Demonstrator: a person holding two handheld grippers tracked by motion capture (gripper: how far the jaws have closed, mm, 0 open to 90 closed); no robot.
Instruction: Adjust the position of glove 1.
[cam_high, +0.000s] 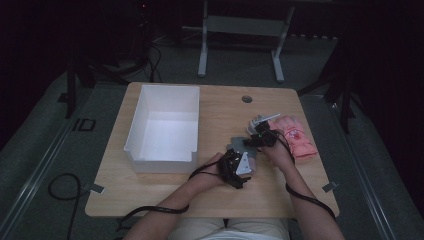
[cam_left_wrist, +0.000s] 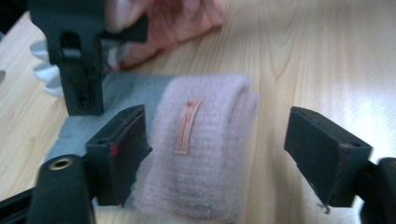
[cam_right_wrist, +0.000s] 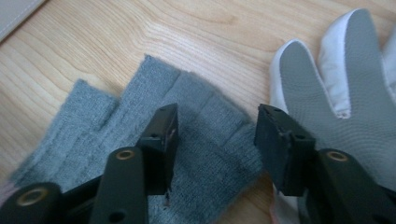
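My left claw (cam_left_wrist: 215, 154) gapes around the grey glove's pink cuff (cam_left_wrist: 198, 144), unpinched; my right claw (cam_right_wrist: 212, 149) hangs open above its fingers (cam_right_wrist: 154, 93), readying a fold.

At about ten o'clock on the wooden table (cam_high: 165, 192) we see a white open box (cam_high: 162, 127), its long side running away from us, with nothing visible inside it. Near twelve o'clock a small round grey grommet (cam_high: 247, 99) sits in the tabletop. At three o'clock, close to the table's right edge, lies a pink padded glove (cam_high: 297, 136), fingers pointing toward five o'clock. Beyond the table, at twelve o'clock, we make out the grey legs of a metal frame (cam_high: 202, 50) on the dark floor (cam_high: 45, 150).
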